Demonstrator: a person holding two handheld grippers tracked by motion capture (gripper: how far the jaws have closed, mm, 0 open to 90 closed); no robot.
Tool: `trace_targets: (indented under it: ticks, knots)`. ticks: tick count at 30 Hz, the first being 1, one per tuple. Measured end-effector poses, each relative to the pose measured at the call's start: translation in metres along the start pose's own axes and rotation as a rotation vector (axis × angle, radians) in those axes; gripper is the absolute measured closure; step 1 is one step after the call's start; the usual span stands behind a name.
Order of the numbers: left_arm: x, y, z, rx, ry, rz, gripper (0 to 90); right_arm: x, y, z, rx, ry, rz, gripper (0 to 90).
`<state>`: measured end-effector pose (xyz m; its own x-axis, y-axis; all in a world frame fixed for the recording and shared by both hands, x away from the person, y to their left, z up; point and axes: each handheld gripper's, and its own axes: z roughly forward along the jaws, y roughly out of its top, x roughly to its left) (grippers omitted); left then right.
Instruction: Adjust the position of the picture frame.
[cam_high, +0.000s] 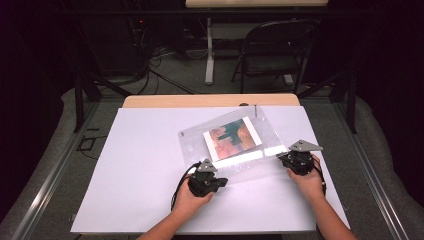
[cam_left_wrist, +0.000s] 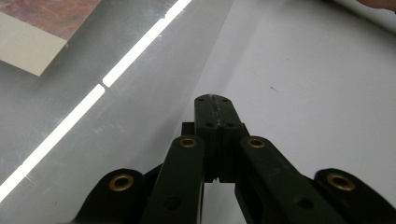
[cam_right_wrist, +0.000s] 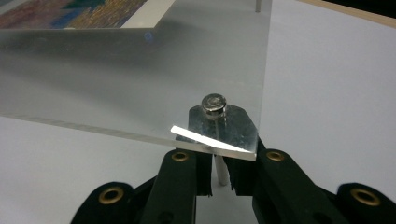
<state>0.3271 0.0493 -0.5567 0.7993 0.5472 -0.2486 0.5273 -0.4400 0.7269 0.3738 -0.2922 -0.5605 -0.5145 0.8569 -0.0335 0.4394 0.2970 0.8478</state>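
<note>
**Two grippers at the near edge of an acrylic picture frame**

Two grippers work the same clear acrylic frame (cam_high: 235, 142), which sits tilted over the white board (cam_high: 145, 165) toward the far right of the table, a colourful print (cam_high: 232, 136) sandwiched in its middle.

- Right gripper (cam_right_wrist: 219, 163): jaws drawn in narrow on a slim white standoff post (cam_right_wrist: 220, 171) under the frame's near corner. A round metal cap screw (cam_right_wrist: 214, 103) sits on top of the panel right above that post. Judgement: the grip is low on the post so the corner can be held or lifted without pressing on the panel face or the print.
- Left gripper (cam_left_wrist: 212, 119): jaws fully together, nothing between them. The tip rests on the board just beside the frame's edge, apart from the panel in the left gripper view. In the high view it sits at the frame's near-left corner (cam_high: 207, 172). Judgement: closed jaws make a blunt stop or pusher, likely to keep the frame from sliding while the other side is handled.
- Frame attitude: the right corner looks raised off the board in the right gripper view, with a second post (cam_right_wrist: 257, 5) at the far corner. Whether the left corner touches the board, I cannot tell.
- Bright ceiling-light streak (cam_left_wrist: 135, 49) across the panel; glare hides fine detail there.

Risk, as judged: a thin post gives little purchase, so the corner could twist out.
</note>
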Motion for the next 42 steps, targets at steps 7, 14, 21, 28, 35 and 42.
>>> trace_targets:
  ticks: [7,14,21,28,35,42]
  knots:
    - [0.001,0.001,-0.001,0.006,-0.004,-0.006,90.0,0.004,0.004,-0.005,0.006,-0.01,-0.01,82.9]
    - [0.001,0.0,-0.006,0.014,-0.016,-0.003,90.0,0.013,0.007,-0.013,0.02,-0.005,-0.059,83.9]
    - [0.0,0.0,-0.013,0.042,-0.004,0.031,90.0,0.022,0.01,-0.023,0.019,0.017,-0.1,84.8]
    - [0.0,0.0,-0.016,0.051,0.0,0.038,90.0,0.028,0.01,-0.027,0.033,0.025,-0.121,85.2]
    - [0.008,-0.002,-0.016,0.051,0.014,0.004,90.0,0.038,0.013,-0.033,0.032,0.059,-0.14,85.3]
    - [0.016,0.0,-0.019,0.057,0.013,-0.03,90.0,0.049,0.013,-0.036,0.035,0.079,-0.152,85.4]
